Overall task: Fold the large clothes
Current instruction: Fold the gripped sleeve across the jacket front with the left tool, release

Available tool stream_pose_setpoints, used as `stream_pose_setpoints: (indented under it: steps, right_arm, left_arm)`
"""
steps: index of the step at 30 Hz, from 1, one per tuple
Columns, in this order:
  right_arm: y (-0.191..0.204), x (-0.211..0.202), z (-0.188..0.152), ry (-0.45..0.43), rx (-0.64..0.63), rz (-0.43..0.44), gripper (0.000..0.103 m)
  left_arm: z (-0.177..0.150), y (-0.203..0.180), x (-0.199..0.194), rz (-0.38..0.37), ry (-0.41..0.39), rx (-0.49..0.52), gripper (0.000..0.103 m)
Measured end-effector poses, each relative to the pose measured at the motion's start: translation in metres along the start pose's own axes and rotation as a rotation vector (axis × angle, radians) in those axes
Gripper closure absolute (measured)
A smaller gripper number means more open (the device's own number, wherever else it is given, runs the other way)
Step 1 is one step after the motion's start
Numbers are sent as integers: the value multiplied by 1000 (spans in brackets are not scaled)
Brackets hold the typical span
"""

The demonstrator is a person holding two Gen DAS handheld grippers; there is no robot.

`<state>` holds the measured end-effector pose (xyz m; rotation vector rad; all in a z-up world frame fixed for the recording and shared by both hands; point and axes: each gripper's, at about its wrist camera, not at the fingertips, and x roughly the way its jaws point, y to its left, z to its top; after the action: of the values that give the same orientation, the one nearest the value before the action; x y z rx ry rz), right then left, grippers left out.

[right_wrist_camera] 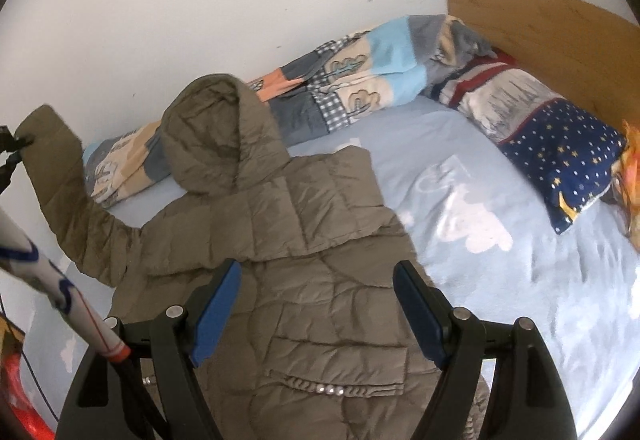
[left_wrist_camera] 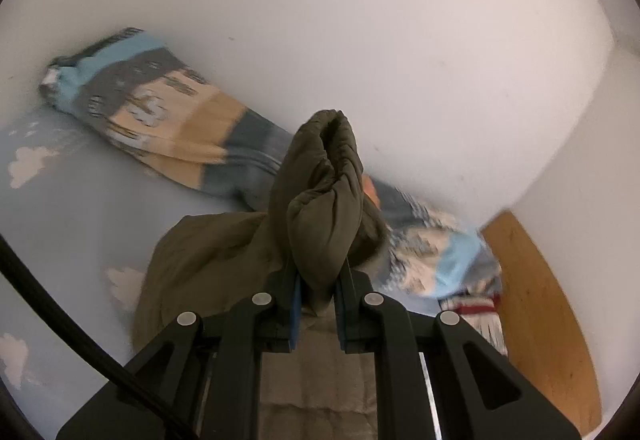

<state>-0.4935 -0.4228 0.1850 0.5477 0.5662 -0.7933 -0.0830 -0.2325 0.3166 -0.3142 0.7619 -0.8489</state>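
We see an olive-green quilted puffer jacket with a hood (right_wrist_camera: 280, 240) spread out on the bed's light blue sheet printed with white clouds (right_wrist_camera: 500, 240). Our left gripper (left_wrist_camera: 318, 280) is clamped on the cuff end of one sleeve (left_wrist_camera: 328, 200), whose padded fabric bulges up between and above its blue pads. In the right wrist view that sleeve (right_wrist_camera: 60, 176) stretches up and away to the left of the jacket's body, lifted off the sheet, with the left gripper (right_wrist_camera: 14, 144) just visible at the frame edge. Our right gripper (right_wrist_camera: 318, 304) hovers over the jacket's lower front, its jaws wide apart with nothing between them; the chest panel lies just ahead of them. Beyond the hood, a rolled patchwork blanket in blue, grey and beige (right_wrist_camera: 340, 80) lies along the white wall (right_wrist_camera: 200, 0). A navy star-patterned pillow (right_wrist_camera: 560, 160) rests near the wooden headboard (right_wrist_camera: 540, 28). No containers appear.
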Motion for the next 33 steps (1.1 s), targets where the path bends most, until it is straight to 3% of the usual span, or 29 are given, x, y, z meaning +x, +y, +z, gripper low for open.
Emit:
stream_pose_setpoints:
  steps: [7, 17, 19, 21, 22, 24, 27, 30, 33]
  right_arm:
    - [-36, -10, 5, -14, 86, -14, 20]
    - [-62, -14, 8, -3, 142, -18, 20]
    - [-63, -13, 7, 1, 141, -15, 20]
    - [-63, -13, 7, 3, 143, -16, 20]
    - [-64, -12, 7, 4, 144, -19, 20]
    - [-65, -9, 8, 8, 147, -24, 20]
    - [-64, -4, 8, 16, 148, -33, 20]
    - [-66, -2, 9, 14, 168, -37, 20]
    - [-68, 0, 9, 13, 185, -39, 20]
  left_arm:
    - [-74, -65, 70, 1, 131, 75, 90]
    - [-204, -84, 174, 96, 316, 168, 90]
    - [-224, -86, 186, 125, 339, 195, 86]
    - [-242, -89, 198, 134, 373, 207, 73]
    - [-244, -88, 201, 127, 385, 205, 69]
    - [-252, -91, 203, 102, 434, 198, 48]
    - [-257, -96, 193, 44, 472, 175, 46]
    - [-247, -93, 164, -35, 456, 135, 45]
    - [-234, -68, 121, -26, 409, 95, 39]
